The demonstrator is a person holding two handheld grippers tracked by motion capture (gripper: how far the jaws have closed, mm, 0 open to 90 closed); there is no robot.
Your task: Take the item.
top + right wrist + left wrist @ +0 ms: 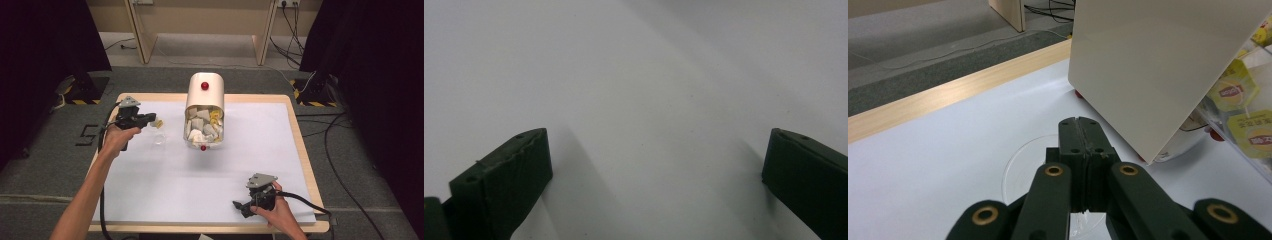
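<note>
The left tool (150, 119) is at about 10 o'clock on the desk (300, 150), held in the left hand (119, 137). Its jaws are pressed together. In the high view a small yellow tea bag (158, 123) shows at the tip of this tool, but I cannot tell if the jaws pinch it or its string; in the left gripper view (1081, 131) nothing is seen between the closed jaws.

Just under the tip of the left tool a clear cup (159, 138) stands on the white sheet (165, 185); in the left gripper view its round rim (1020, 160) lies directly below the jaws.

The white box (204, 95) with a red knob (204, 85) stands at 12 o'clock, just beside the left tool on its right. Its open front faces the person and is full of tea bags (202, 127), yellow and white.

The right tool (239, 205) is at about 5 o'clock, well apart from the box, held low over the sheet in the right hand (277, 212). In the right gripper view its jaws stand wide apart with nothing between them, only the white sheet (649, 100).
</note>
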